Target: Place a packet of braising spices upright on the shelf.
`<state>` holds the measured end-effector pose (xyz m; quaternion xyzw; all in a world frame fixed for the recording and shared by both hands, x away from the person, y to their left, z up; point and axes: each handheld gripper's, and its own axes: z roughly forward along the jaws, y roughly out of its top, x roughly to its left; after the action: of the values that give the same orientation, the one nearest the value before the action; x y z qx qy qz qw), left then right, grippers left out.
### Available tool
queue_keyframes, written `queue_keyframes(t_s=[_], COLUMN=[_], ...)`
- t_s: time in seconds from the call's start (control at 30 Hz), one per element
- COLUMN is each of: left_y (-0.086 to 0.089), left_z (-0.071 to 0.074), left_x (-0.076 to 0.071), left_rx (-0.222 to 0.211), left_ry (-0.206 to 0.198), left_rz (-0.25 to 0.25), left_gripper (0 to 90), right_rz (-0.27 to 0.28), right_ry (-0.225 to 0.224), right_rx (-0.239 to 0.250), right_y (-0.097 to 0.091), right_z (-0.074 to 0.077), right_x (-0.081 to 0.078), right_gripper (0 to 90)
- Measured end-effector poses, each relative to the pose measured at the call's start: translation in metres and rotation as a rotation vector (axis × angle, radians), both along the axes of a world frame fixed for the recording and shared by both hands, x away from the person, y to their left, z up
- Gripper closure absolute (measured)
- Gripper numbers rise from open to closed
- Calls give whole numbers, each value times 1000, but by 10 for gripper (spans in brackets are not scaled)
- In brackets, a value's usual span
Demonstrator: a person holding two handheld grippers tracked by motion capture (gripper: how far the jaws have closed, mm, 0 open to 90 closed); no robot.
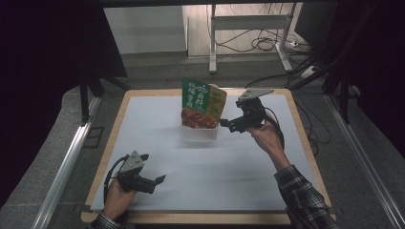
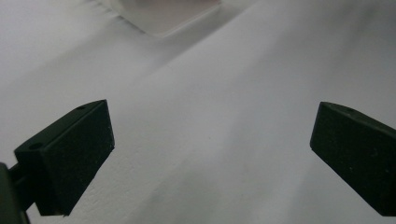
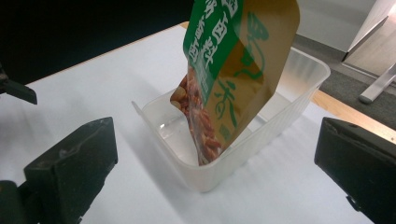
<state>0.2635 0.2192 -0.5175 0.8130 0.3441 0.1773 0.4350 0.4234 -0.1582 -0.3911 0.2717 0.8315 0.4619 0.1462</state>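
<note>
**Inspector A:** High view findings — a green and gold food pouch stands on end in a clear plastic tub near the far edge of the surface, about midway between the far corners. The right hand-held gripper sits just beside the tub, on the side facing the right edge, jaws spread and holding nothing.

**Inspector B:** Confirmed from the right gripper view. The pouch leans against the tub's far wall, its bottom corner down inside the tub; both black jaws stand wide apart, with the tub between and beyond them. And the left?

**Inspector A:** The left hand-held gripper is at the near left corner, well apart from the tub, jaws open on bare white cover.

**Inspector B:** Assessment: the pouch looks placed but propped, not lying flat. To finish well, I would draw the right gripper back along its own line — no sideways sweep, since the light tub would slide at a knock. If the pouch must lie down, nudge its upper edge gently, and bring the left gripper up to steady the tub's rim.
</note>
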Motion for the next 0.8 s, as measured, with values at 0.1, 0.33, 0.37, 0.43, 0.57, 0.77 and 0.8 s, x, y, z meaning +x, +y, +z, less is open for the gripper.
queue_keyframes(t_s=[0.1, 0.33, 0.37, 0.43, 0.57, 0.77, 0.8], left_y=[0, 0, 0, 0, 0, -1, -1], left_z=[0, 0, 0, 0, 0, -1, -1], left_x=[0, 0, 0, 0, 0, 0, 0], left_rx=[-1, 2, 1, 2, 4, 6, 7], left_ry=[2, 2, 3, 3, 4, 8, 8], left_rz=[-1, -2, -2, -1, -2, -5, -5], left_gripper=[0, 0, 0, 0, 0, 0, 0], right_rz=[-2, -13, -13, -14, -20, -34, -36], right_ry=[-6, -14, -16, -21, -23, -20, -21], right_rx=[-5, -1, -7, -13, -25, -19, -18], right_y=[-3, -13, -14, -16, -20, -26, -27], right_z=[-1, 0, 0, 0, -3, -9, -10], right_x=[-3, -12, -14, -17, -24, -33, -35], right_gripper=[0, 0, 0, 0, 0, 0, 0])
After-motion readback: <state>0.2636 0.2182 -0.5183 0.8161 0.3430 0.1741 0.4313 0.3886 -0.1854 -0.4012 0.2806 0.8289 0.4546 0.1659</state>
